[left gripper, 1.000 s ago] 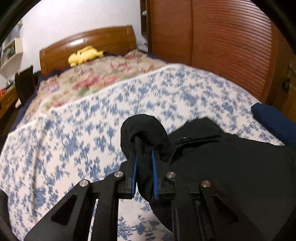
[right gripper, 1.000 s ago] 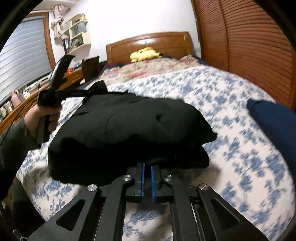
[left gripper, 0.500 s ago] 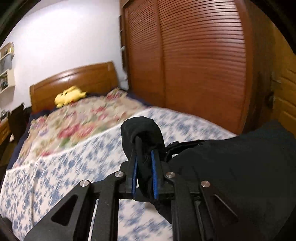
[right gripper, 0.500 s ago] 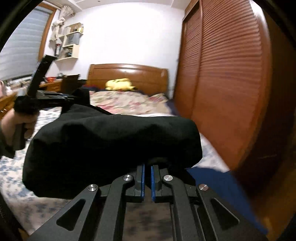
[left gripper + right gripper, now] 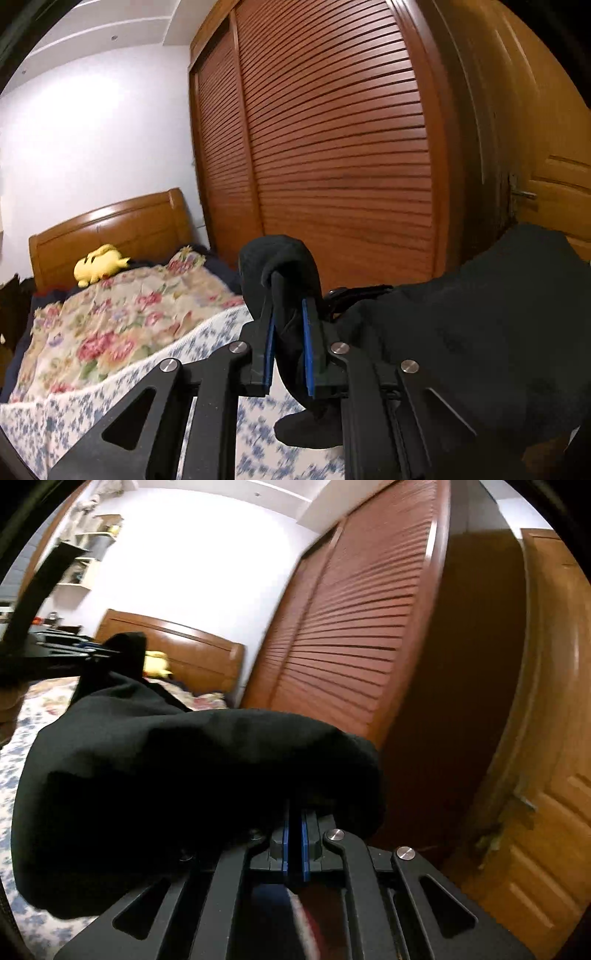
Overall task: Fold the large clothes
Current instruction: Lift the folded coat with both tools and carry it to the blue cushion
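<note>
**Black garment held up between both grippers**

The black garment (image 5: 480,332) hangs in the air above the bed (image 5: 110,387), folded into a thick bundle. At its left end we see our left gripper (image 5: 288,328), jaws nearly closed, pinching a rolled wad of cloth. At its right end our right gripper (image 5: 294,843) has its jaws closed tight on the fabric edge. Beyond stands the slatted wardrobe (image 5: 332,147).

- A tall reddish-brown louvred wooden wardrobe (image 5: 332,155) fills the wall beside the bed.
- A curved wooden headboard (image 5: 110,229) stands against the white wall (image 5: 92,140).
- A yellow plush toy (image 5: 98,264) lies at the headboard.
- A floral quilt (image 5: 110,325) borders a blue-and-white patterned bedspread (image 5: 92,398).
- An orange wooden door (image 5: 546,775) stands right of the wardrobe.
- White wall shelves (image 5: 92,546) hang far left.
</note>
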Demonstrator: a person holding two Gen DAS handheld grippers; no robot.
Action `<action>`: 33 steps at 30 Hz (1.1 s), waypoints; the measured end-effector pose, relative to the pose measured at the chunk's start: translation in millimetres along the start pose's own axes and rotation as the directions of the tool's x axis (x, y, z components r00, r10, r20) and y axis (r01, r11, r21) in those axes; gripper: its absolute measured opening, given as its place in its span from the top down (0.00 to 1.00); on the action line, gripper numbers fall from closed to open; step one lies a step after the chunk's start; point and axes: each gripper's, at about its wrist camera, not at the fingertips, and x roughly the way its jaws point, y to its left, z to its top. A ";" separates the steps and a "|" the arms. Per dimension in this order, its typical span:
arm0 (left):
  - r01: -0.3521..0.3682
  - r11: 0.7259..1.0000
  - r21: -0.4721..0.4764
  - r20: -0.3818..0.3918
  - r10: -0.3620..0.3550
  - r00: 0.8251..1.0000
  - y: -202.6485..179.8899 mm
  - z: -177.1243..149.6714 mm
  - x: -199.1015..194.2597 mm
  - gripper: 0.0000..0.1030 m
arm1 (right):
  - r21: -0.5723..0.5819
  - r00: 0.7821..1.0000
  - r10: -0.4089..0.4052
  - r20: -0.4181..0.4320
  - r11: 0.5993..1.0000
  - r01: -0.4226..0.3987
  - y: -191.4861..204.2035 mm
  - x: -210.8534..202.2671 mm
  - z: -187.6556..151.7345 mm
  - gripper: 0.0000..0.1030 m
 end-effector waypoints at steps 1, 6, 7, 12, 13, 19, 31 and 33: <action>-0.002 1.000 -0.003 0.017 0.002 1.000 -5.2 8.8 3.9 0.87 | 0.001 1.000 -0.020 0.007 1.000 0.020 -7.1 -0.1 6.0 0.96; 0.040 0.999 -0.002 0.043 -0.040 0.998 -32.0 12.6 13.9 0.87 | 0.006 0.995 -0.099 0.032 0.995 0.099 -37.3 -12.0 17.5 0.96; 0.059 0.998 -0.002 0.020 -0.059 0.998 -37.4 2.9 20.3 0.87 | 0.001 0.994 -0.106 0.026 0.994 0.106 -35.8 -12.8 10.8 0.96; 0.146 0.988 0.048 -0.185 -0.135 0.973 -73.2 -87.7 69.8 0.87 | 0.014 0.981 -0.015 -0.193 1.000 0.018 -24.2 -8.8 -69.3 0.96; 0.171 0.984 0.057 -0.230 -0.154 0.961 -81.0 -111.1 79.0 0.87 | 0.008 0.968 0.003 -0.249 1.000 -0.001 -16.6 -9.3 -96.5 0.96; 0.169 0.984 0.052 -0.330 -0.143 0.933 -98.1 -178.2 97.9 0.87 | 0.161 0.894 0.064 -0.443 0.987 0.009 -3.7 -33.0 -197.8 0.95; 0.280 0.960 0.001 -0.314 -0.266 0.911 -74.5 -171.0 40.9 0.52 | 0.281 0.956 0.087 -0.279 0.960 -0.005 -0.7 -94.4 -115.1 0.61; 0.299 0.954 0.022 -0.292 -0.280 0.915 -74.4 -175.5 22.5 0.39 | 0.285 0.961 0.110 -0.253 0.958 -0.035 10.7 -101.0 -105.4 0.50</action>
